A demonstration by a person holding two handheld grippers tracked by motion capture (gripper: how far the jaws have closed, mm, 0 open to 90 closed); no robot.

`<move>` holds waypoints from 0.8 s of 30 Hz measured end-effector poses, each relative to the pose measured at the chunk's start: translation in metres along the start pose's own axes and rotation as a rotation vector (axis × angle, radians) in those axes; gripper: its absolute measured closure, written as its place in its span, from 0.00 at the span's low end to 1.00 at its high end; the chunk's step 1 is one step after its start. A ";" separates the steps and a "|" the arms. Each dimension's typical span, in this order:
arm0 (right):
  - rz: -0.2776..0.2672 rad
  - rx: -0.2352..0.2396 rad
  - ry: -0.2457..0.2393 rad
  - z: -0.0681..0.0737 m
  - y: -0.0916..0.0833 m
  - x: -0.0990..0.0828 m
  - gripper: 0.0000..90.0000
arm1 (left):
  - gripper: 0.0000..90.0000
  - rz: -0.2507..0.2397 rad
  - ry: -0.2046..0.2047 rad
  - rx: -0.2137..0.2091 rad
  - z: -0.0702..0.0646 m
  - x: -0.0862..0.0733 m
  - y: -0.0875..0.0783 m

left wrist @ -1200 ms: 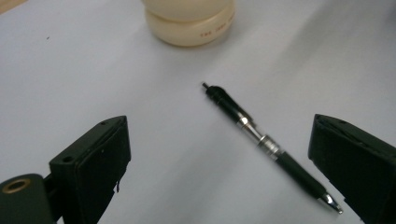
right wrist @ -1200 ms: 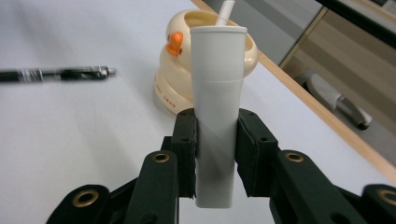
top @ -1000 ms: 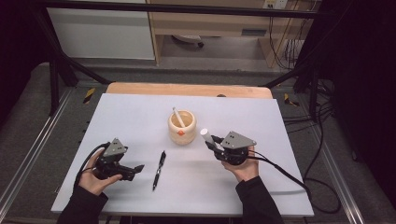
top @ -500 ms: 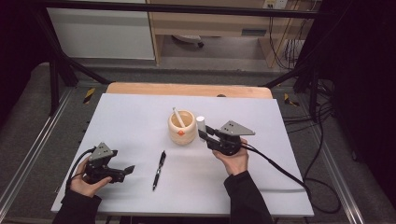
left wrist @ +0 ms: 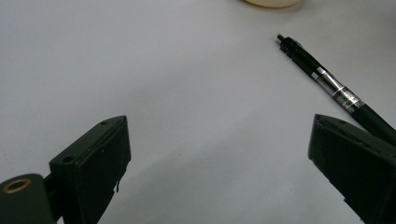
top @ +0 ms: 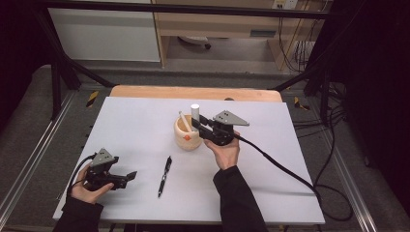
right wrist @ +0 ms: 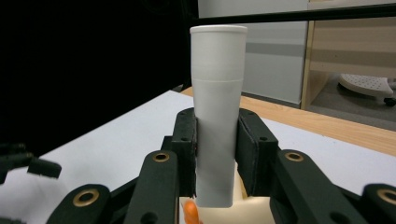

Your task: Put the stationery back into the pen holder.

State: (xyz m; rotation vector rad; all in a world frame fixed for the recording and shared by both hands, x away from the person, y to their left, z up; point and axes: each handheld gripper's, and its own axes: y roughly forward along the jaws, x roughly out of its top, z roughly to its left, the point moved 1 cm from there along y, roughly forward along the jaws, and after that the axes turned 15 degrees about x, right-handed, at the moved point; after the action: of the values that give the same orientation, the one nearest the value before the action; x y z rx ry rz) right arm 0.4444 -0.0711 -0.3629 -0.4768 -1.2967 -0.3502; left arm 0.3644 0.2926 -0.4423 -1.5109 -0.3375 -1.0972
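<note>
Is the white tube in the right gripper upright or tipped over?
Upright. The white tube stands vertically, clamped between the right gripper's jaws, above the wooden cup.

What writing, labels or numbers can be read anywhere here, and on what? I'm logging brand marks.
None can be read.
Black pen: print on the clear band of its barrel, too blurred to read.
White tube in the right gripper: blank.
Wooden cup: an orange mark low on its side, no legible text.

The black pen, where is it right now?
In the high view the pen lies on the white table, in front of the cup, just right of the left gripper.
</note>
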 end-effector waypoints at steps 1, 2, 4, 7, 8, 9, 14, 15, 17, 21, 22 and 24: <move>-0.005 0.001 0.002 0.000 0.005 0.001 0.79 | 0.06 0.000 -0.001 -0.001 0.000 0.000 0.000; -0.008 0.000 0.004 -0.001 0.009 0.002 0.79 | 0.06 0.000 -0.001 -0.002 0.000 0.000 0.000; -0.012 -0.002 0.010 -0.002 0.015 0.003 0.79 | 0.06 -0.001 -0.002 -0.002 0.000 0.000 0.000; -0.013 -0.008 0.022 -0.006 0.024 0.002 0.79 | 0.06 0.004 0.005 -0.003 0.000 -0.001 0.001; -0.015 -0.011 0.025 -0.007 0.026 0.001 0.79 | 0.06 0.005 0.005 -0.004 0.000 -0.001 0.001; -0.017 -0.010 0.029 -0.009 0.028 0.000 0.79 | 0.06 0.005 0.005 -0.005 -0.001 -0.001 0.001; -0.022 -0.006 0.039 -0.016 0.036 -0.006 0.79 | 0.06 0.008 0.009 -0.008 -0.002 -0.001 0.002; -0.019 -0.006 0.043 -0.017 0.038 -0.008 0.79 | 0.06 0.010 0.013 -0.007 -0.002 -0.001 0.002; -0.005 -0.012 0.046 -0.019 0.041 -0.012 0.79 | 0.06 0.009 0.012 -0.006 -0.002 -0.001 0.002; 0.014 -0.018 0.054 -0.022 0.046 -0.019 0.79 | 0.06 0.008 0.013 -0.006 -0.002 -0.001 0.002; 0.020 -0.023 0.059 -0.023 0.047 -0.021 0.79 | 0.06 0.008 0.013 -0.006 -0.002 -0.002 0.002; 0.030 -0.027 0.066 -0.024 0.049 -0.025 0.79 | 0.06 0.008 0.014 -0.007 -0.002 -0.002 0.002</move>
State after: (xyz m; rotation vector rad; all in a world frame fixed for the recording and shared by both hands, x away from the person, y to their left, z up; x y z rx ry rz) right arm 0.4831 -0.0425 -0.3986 -0.5025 -1.2210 -0.3562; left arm 0.3642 0.2905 -0.4452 -1.5091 -0.3179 -1.1027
